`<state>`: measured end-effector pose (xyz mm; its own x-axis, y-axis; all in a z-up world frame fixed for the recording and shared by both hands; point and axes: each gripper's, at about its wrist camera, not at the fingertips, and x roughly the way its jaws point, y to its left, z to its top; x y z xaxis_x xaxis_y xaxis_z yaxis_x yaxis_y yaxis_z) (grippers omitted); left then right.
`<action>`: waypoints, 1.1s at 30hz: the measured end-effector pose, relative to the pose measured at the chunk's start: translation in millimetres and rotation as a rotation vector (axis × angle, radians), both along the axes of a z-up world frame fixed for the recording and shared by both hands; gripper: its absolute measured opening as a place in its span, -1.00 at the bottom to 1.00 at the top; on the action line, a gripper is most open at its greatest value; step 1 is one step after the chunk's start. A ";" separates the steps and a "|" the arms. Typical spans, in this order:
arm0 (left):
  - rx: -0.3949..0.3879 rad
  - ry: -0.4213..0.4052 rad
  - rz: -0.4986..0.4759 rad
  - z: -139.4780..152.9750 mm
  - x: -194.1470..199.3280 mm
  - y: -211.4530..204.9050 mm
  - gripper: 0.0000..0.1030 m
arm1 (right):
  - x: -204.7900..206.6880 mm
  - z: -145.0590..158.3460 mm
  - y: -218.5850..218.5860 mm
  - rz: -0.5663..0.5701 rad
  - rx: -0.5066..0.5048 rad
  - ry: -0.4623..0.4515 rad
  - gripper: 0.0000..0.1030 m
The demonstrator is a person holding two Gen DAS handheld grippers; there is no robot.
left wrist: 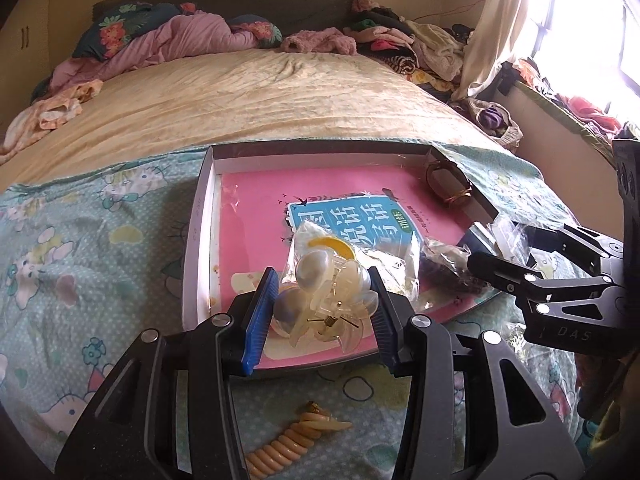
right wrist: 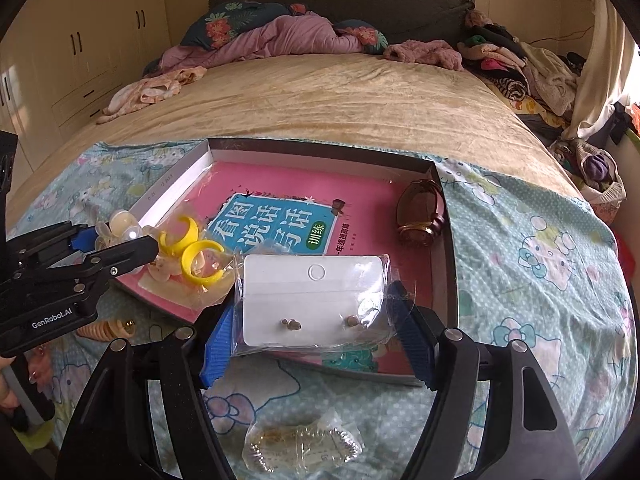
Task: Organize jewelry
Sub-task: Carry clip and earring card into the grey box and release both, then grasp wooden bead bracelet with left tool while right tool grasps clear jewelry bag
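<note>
Left tool [left wrist: 320,312] clamps a clear hair claw [left wrist: 324,300] betw. its blue pads, over the near-left part of the box lid [right wrist: 448,240]. Just ahead of it: bagged yellow hoops [right wrist: 196,252]. Below left tool, a coiled hair tie [left wrist: 288,444] on the bed sheet [left wrist: 100,240]. Right tool [right wrist: 316,320] grips a bagged earring card [right wrist: 312,300] above lid's near edge. Ahead-right of it, a watch [right wrist: 420,216] lies inside the lid.

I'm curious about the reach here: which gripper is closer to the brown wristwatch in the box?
Right. The right gripper, holding an earring card, sits just in front of the wristwatch; the left gripper is across the box.
</note>
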<state>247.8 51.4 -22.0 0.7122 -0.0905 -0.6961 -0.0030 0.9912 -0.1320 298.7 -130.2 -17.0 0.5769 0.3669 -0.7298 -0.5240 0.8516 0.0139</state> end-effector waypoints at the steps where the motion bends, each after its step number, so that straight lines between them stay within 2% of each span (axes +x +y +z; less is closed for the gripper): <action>1: -0.001 0.001 0.002 -0.2 -0.1 0.8 -0.30 | 2.2 -1.7 1.5 -0.003 -0.001 0.006 0.39; 2: 0.000 0.001 0.003 -0.2 0.2 1.0 -0.29 | 4.3 -2.9 2.8 -0.005 0.002 0.010 0.41; 6: 0.001 0.003 0.004 -0.2 0.8 1.0 -0.27 | 1.9 -2.6 0.9 -0.020 0.014 0.003 0.69; 7: 0.002 0.003 0.004 -0.1 0.8 1.0 -0.26 | -0.3 -1.2 -1.3 -0.021 0.028 0.001 0.70; 10: 0.002 -0.003 0.006 1.7 0.1 1.0 -0.04 | -9.0 2.9 -12.3 -0.038 0.068 0.000 0.77; 17: 0.020 -0.031 0.010 12.8 -10.3 -0.5 0.29 | -32.8 15.6 -43.9 -0.081 0.163 0.012 0.82; 24: 0.029 -0.059 0.015 26.5 -25.6 0.9 0.57 | -58.5 24.5 -59.5 -0.084 0.173 -0.005 0.86; 33: 0.029 -0.071 0.024 35.7 -53.0 7.0 0.71 | -93.2 26.8 -60.1 -0.054 0.173 -0.010 0.86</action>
